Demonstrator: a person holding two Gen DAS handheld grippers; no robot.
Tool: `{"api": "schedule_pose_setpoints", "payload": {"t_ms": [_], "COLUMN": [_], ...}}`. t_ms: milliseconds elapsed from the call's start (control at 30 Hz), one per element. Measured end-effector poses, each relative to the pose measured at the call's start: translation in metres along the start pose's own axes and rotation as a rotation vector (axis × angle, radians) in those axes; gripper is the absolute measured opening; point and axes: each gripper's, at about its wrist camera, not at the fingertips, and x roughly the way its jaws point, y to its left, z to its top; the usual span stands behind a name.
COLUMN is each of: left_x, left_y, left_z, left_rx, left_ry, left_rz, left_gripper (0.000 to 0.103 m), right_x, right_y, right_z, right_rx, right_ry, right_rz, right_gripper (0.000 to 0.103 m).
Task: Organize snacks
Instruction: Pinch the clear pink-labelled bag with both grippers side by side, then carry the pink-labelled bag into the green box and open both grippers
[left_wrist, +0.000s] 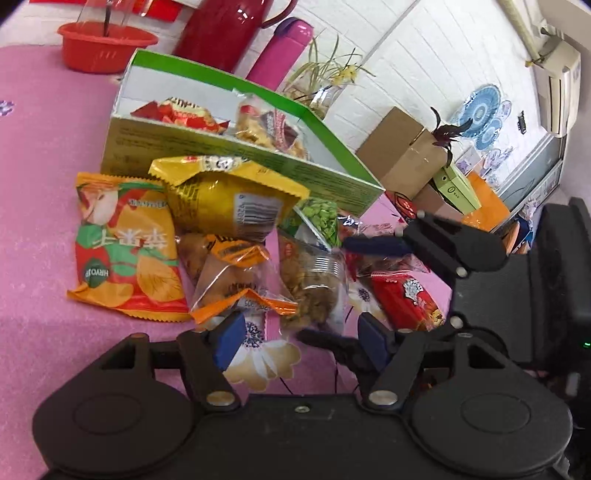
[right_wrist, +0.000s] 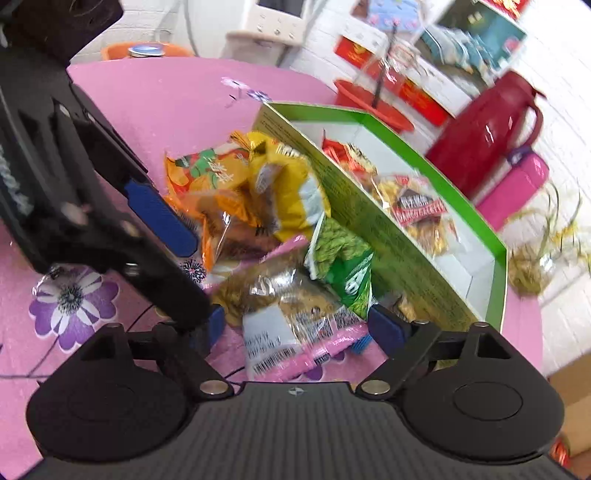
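A green cardboard box (left_wrist: 236, 155) lies open on the pink table, with a couple of snack packs inside; it shows in the right wrist view (right_wrist: 388, 236) too. A pile of snacks lies in front of it: an orange fruit-chip bag (left_wrist: 125, 251), a yellow bag (left_wrist: 229, 195), a clear nut pack (left_wrist: 314, 280), a green pea pack (left_wrist: 321, 218) and a red pack (left_wrist: 406, 299). My left gripper (left_wrist: 301, 339) is open just before the nut pack. My right gripper (right_wrist: 295, 328) is open around the clear nut pack (right_wrist: 291, 306), touching nothing firmly.
A red basin (left_wrist: 103, 44), a red thermos (left_wrist: 221, 29) and a pink bottle (left_wrist: 280, 51) stand behind the box. A potted plant (left_wrist: 321, 81) is at the table's far edge. Cardboard boxes (left_wrist: 402, 151) sit beyond the table.
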Motion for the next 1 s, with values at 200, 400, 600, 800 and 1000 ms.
{"api": "schedule_pose_setpoints", "payload": {"t_ms": [200, 400, 600, 800, 1000], "left_x": [0.001, -0.008, -0.005, -0.017, -0.036], "left_y": [-0.001, 0.000, 0.000, -0.013, -0.040], "left_z": [-0.002, -0.009, -0.011, -0.013, 0.005], "left_rx": [0.022, 0.035, 0.017, 0.028, 0.109], "left_ry": [-0.007, 0.023, 0.033, -0.009, -0.091], "left_rz": [-0.003, -0.013, -0.017, -0.034, -0.057], "left_gripper": [0.044, 0.042, 0.000, 0.000, 0.000], "right_x": [-0.017, -0.018, -0.016, -0.036, -0.067], "right_y": [0.016, 0.014, 0.013, 0.023, 0.014], "right_z": [-0.006, -0.013, -0.018, -0.021, -0.017], "right_rx": [0.082, 0.241, 0.305, 0.290, 0.284], "right_ry": [-0.001, 0.044, -0.015, -0.077, -0.188], "right_rz": [0.156, 0.127, 0.162, 0.108, 0.042], "right_gripper": [0.103, 0.103, 0.085, 0.070, 0.070]}}
